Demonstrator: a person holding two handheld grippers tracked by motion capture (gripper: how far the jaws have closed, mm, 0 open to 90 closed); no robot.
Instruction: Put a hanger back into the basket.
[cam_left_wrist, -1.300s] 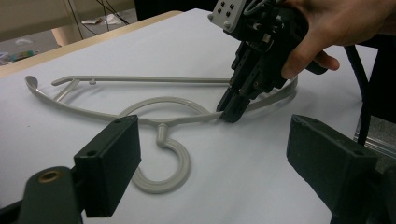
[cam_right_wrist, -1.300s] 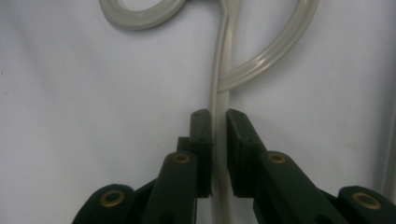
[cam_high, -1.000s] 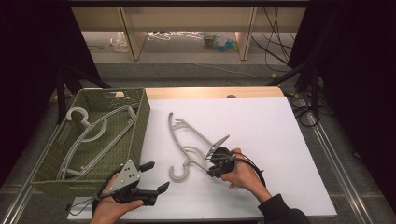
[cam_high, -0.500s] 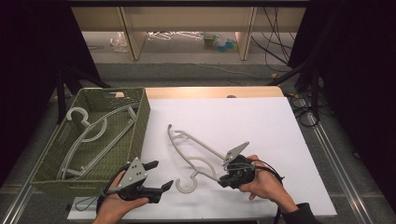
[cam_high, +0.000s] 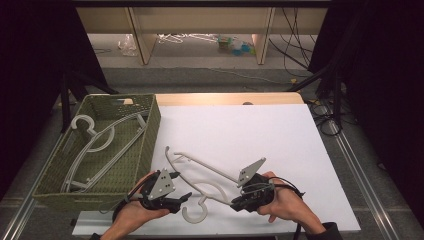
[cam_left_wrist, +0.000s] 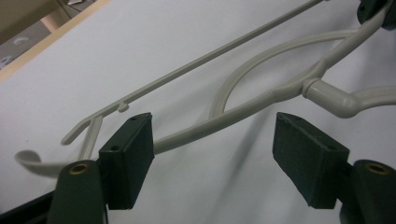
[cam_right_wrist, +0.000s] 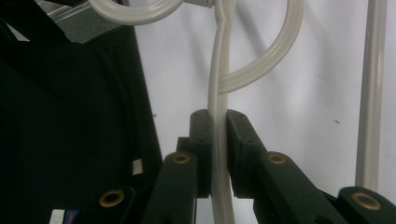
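Hanger (cam_high: 207, 175): lifted just above the white surface (cam_high: 260, 135), beside the basket (cam_high: 150, 131).
Right gripper (cam_right_wrist: 217, 140): fingers clamped on one hanger arm.
Left gripper (cam_left_wrist: 210, 161): fingers apart, closing around the other arm, no contact.
Done: one hanger (cam_high: 95, 145) lies in basket.
Left: second grip, transfer to basket.

The pale beige plastic hanger (cam_high: 200, 172) shows a smooth, slightly glossy skin. The black gripper pads (cam_left_wrist: 128, 158) look matt and rubbery, with brass-coloured rivets. The white tabletop (cam_high: 260, 135) is smooth and matt, its far edge bare light wood. The olive-green woven basket (cam_high: 150, 135) looks rough and coarse.
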